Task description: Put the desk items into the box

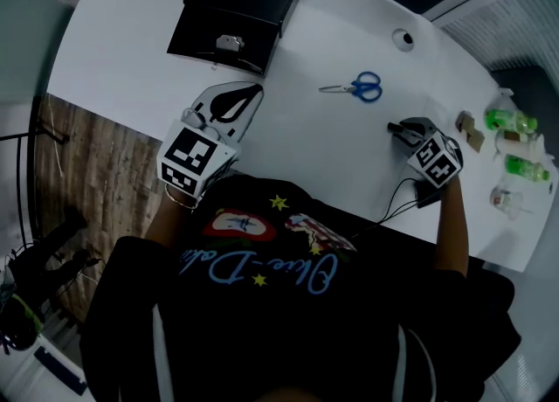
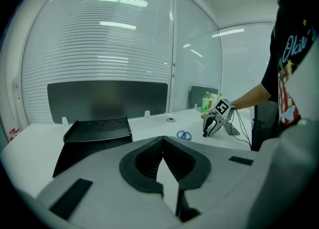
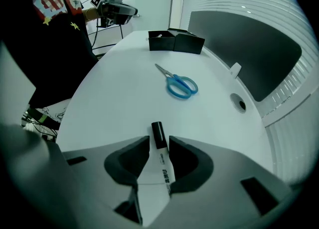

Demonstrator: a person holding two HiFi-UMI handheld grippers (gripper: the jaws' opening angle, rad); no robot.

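Observation:
A white marker with a black cap (image 3: 160, 148) lies on the white desk between the jaws of my right gripper (image 3: 159, 141), which stand open and point steeply down at it. In the head view that gripper (image 1: 400, 129) is at the right and covers the marker. Blue-handled scissors (image 1: 358, 87) (image 3: 180, 84) lie farther in, mid-desk. The black box (image 1: 231, 16) (image 3: 175, 41) stands open at the far left, with a small white item (image 1: 229, 42) inside. My left gripper (image 1: 253, 90) (image 2: 162, 138) hovers by the near edge, shut and empty, aimed toward the box (image 2: 97, 128).
Green bottles (image 1: 511, 121) and small brown items (image 1: 472, 129) stand at the desk's right end. A round cable hole (image 1: 403, 39) (image 3: 241, 105) sits near the far edge. A dark panel (image 2: 107, 101) backs the desk. A black cable (image 1: 397, 204) trails from the right gripper.

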